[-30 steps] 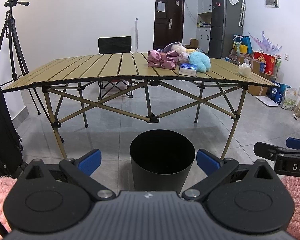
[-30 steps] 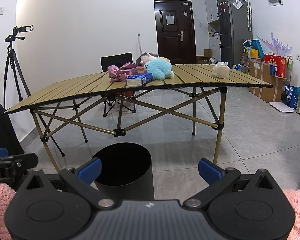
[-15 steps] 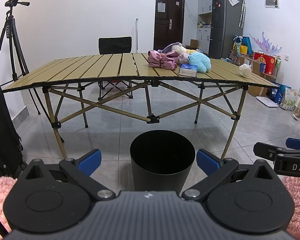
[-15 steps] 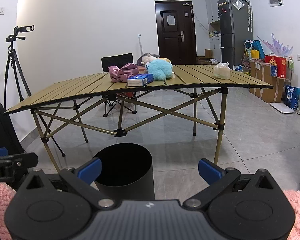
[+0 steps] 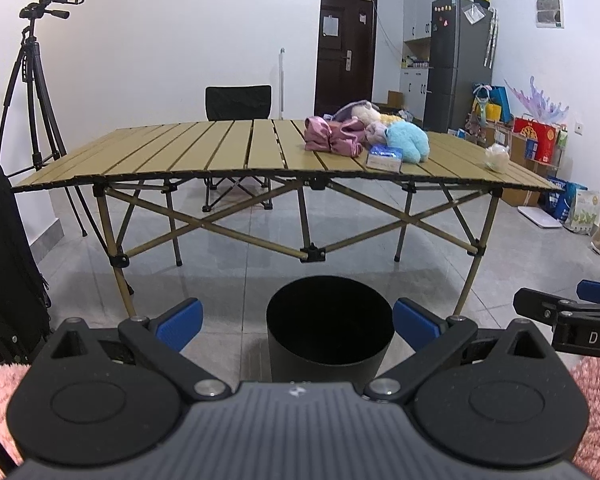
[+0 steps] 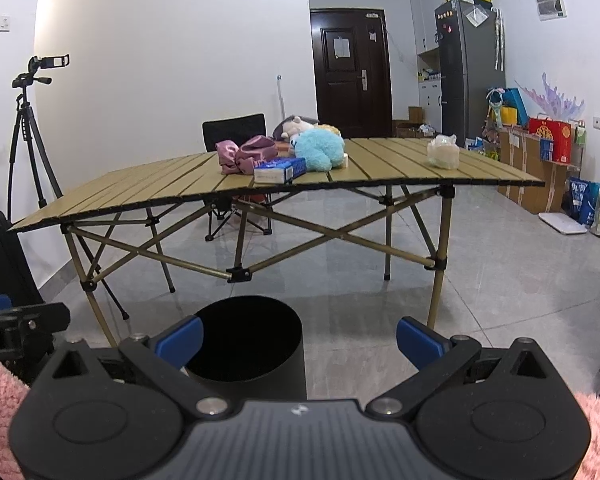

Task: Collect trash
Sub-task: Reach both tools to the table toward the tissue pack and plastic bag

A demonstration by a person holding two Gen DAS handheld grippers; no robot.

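Between spread-apart left tongs (image 5: 298, 315), black bin (image 5: 328, 336); left of empty, spread right tongs (image 6: 299, 336).

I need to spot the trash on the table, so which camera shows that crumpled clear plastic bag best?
The right wrist view: the crumpled plastic bag appears larger and nearer the middle. In the left wrist view it is smaller, near the table's right end.
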